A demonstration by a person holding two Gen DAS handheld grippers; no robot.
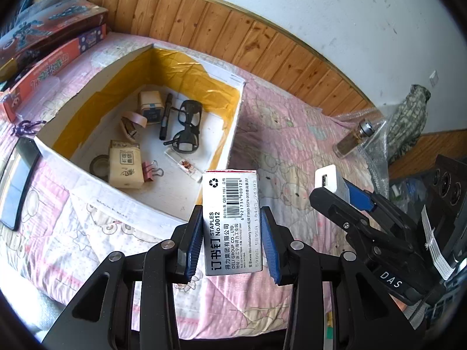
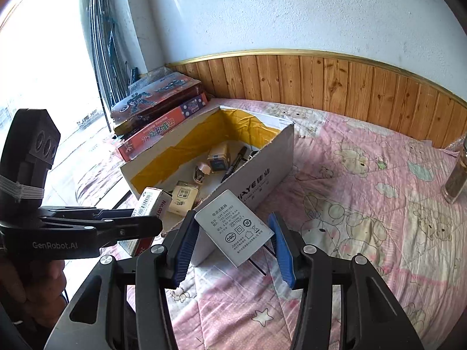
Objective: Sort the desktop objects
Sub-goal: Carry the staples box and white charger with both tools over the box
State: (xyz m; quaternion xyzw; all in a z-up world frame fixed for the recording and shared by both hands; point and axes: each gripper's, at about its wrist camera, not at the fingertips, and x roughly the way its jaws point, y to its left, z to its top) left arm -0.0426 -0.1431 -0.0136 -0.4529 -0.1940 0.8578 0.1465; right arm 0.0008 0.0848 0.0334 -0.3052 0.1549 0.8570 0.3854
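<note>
Staple box point(image 1: 230, 218) is sitting squeezed in the left gripper point(image 1: 232, 242); the right gripper point(image 2: 233, 243) is squeezing a tilted charger point(image 2: 233, 230), which might slip before reaching the cardboard box point(image 1: 224, 134).

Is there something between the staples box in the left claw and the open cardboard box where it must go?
Nothing visible: the staples box is near the cardboard box rim; the box top is open.

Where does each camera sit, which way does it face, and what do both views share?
Left wrist: on the left gripper, looking down at the open box; it holds a staples box; the right gripper shows too.
Right wrist: on the right gripper, holding a white charger; a hand shows.
Shared: box, pink quilt.
</note>
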